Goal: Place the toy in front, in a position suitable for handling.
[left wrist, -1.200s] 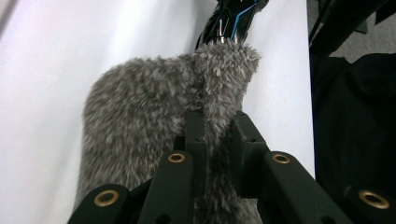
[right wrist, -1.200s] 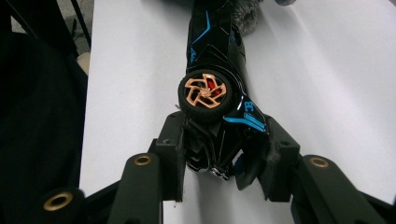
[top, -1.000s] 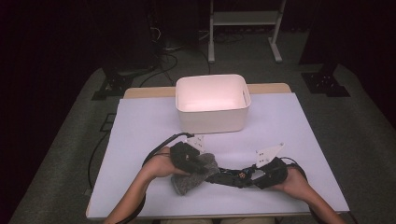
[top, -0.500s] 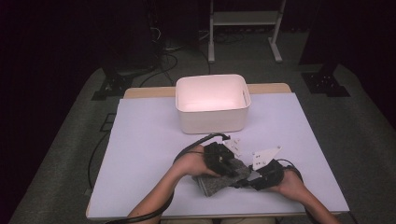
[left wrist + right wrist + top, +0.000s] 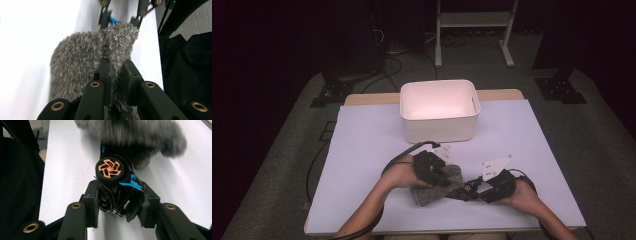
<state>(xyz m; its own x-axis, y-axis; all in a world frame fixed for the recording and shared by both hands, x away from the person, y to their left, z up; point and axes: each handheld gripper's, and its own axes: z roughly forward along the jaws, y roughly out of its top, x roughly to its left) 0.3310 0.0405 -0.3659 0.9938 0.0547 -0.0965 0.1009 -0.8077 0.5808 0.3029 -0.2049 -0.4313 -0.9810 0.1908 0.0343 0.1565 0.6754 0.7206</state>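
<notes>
While the toy car (image 5: pixel 113 182) is clamped in the right tool (image 5: pixel 117 202) low over the tabletop (image 5: pixel 362 150), the grey furry cloth (image 5: pixel 85 65), pinched tight by the left tool (image 5: pixel 116 75), is being wiped on it; continued rubbing is judged next.

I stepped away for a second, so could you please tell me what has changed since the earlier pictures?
The left gripper, shut on the grey fluffy cloth, carried it rightward over the toy car. The right gripper kept its hold on the car, and the white bin stayed put.

Shaggy grey fleece cloth (image 5: pixel 82 65), glossy black plastic toy car (image 5: pixel 117 187), smooth matt white tabletop (image 5: pixel 362 145).
</notes>
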